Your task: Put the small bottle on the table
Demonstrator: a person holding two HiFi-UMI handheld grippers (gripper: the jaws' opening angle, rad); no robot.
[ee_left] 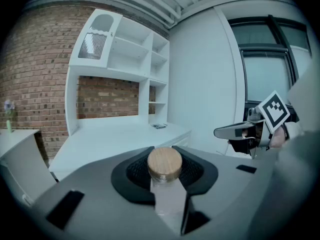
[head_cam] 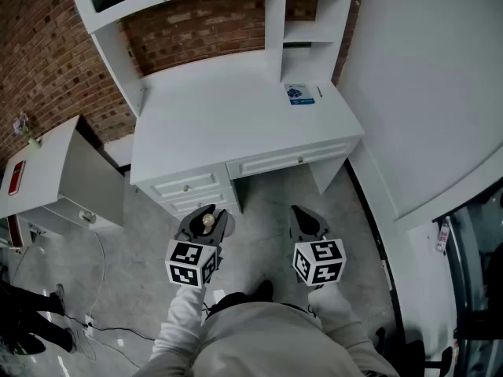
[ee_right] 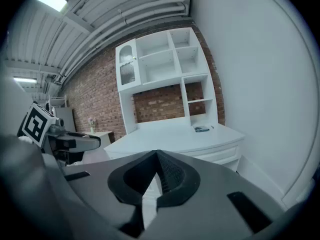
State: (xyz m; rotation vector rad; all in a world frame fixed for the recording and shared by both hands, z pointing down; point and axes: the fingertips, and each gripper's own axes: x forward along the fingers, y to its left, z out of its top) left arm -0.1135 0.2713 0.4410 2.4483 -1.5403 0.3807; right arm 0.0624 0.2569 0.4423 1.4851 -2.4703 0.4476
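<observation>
Gripping the small bottle (ee_left: 167,196) in the left gripper (head_cam: 206,221), closing on the clear body just below the wooden cap (ee_left: 164,163). Carrying it upright, with the long axis vertical and the cap pointing up, set across the line of the jaws, not along it. Holding it over the floor, short of the front edge of the table (head_cam: 228,124) and well apart from its top, resting on nothing yet.

Facing the table straight ahead, with the left half of the front edge and the drawer fronts (head_cam: 189,187) nearest to the bottle. Holding the right gripper (head_cam: 308,221) pinched together at the tips with nothing between, level with the left one and just as far from the front edge, so being no nearer. Leaving the placing, by judgement, to the left hand alone.

Probably needing a forward reach over the front edge and a lowering onto the bare top, well apart from the small blue-printed item (head_cam: 300,94) near the back right corner. Calling for a flat base at release, since such a narrow, tall thing seems likely to tip.
</observation>
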